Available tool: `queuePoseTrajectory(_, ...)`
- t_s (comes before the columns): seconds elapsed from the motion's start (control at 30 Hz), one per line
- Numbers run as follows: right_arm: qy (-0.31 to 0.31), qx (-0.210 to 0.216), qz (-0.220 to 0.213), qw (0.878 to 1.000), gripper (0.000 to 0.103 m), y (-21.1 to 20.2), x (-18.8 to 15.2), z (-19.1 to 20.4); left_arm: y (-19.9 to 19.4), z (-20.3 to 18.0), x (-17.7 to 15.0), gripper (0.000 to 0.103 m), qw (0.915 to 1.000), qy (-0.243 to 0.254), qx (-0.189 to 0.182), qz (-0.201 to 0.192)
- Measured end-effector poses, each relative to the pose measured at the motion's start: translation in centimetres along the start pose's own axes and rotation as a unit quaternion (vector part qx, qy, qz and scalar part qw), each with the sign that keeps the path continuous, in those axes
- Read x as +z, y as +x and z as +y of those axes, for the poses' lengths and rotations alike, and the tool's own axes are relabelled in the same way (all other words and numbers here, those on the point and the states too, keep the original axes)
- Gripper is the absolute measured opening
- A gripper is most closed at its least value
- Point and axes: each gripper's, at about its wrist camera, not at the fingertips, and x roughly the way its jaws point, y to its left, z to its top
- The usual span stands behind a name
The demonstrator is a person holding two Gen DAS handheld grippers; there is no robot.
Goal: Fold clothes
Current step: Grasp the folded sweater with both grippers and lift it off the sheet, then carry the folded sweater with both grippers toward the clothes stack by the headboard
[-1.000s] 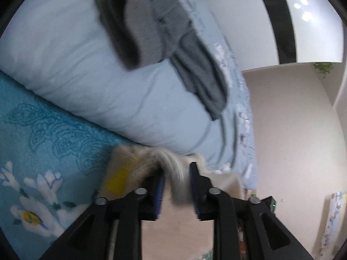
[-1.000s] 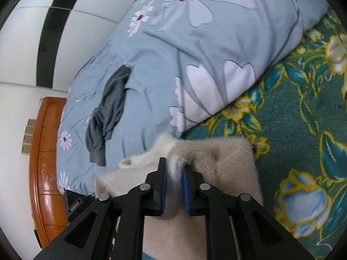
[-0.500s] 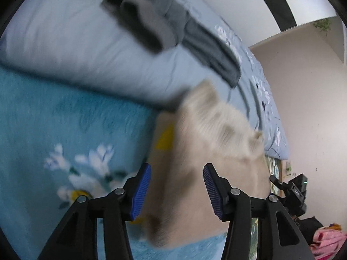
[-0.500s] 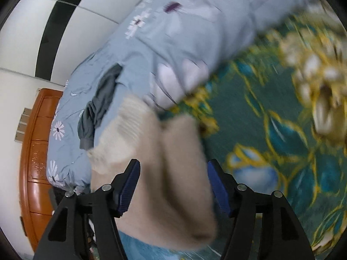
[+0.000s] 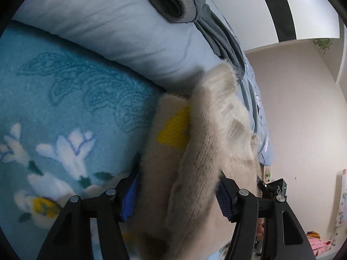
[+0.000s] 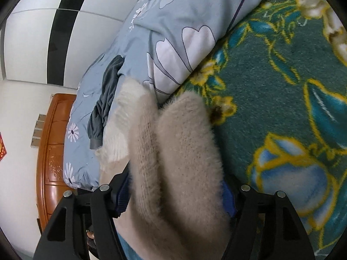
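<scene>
Sweater (image 5: 195,162), cream and fuzzy, lies bunched on patterned blanket (image 5: 65,112) beside pale blue duvet (image 5: 121,28), grey garment (image 5: 186,4) on top. Left gripper (image 5: 176,197): jaws wide apart, straddling sweater, gripping nothing. Right gripper (image 6: 175,197): same, spread around folded bulk. Likely placed to let fold settle.

Left gripper (image 5: 176,197): two black angular fingers, silver round screws on the upper faces, ribbed blue pads (image 5: 130,199) on the inner sides. Right gripper (image 6: 175,199): same black fingers, silver screws, blue ribbed pads (image 6: 227,197).
</scene>
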Motion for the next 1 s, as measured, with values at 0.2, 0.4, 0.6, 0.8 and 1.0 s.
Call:
queuePoseTrajectory(0.2,0.012,-0.02,-0.008,1.0,0.05,-0.5,-0.5,0.7,-0.2,-1.4,-0.9,0.05,0.9993,0.001,0.029,-0.022)
queuePoseTrajectory(0.4,0.018,-0.036,-0.014,0.999,0.042,-2.6,-1.7,3.6,-2.0,-3.3,-2.1,0.038,0.9987,-0.005,0.04,-0.032)
queuePoseTrajectory(0.6,-0.004,-0.049,-0.012,0.999,0.041,-6.3,-4.9,7.3,-5.7,-5.5,-4.4,0.037,0.9991,0.001,0.027,-0.031)
queuePoseTrajectory(0.8,-0.034,-0.046,0.004,0.998,0.04,-7.6,-9.7,11.3,-13.6,-3.5,-7.9,0.035,0.9988,0.01,0.004,-0.048)
queuePoseTrajectory(1.0,-0.102,-0.006,0.013,0.995,0.038,-6.0,-13.9,19.9,-23.1,-2.9,-8.0,0.035,0.9942,0.044,0.012,-0.097)
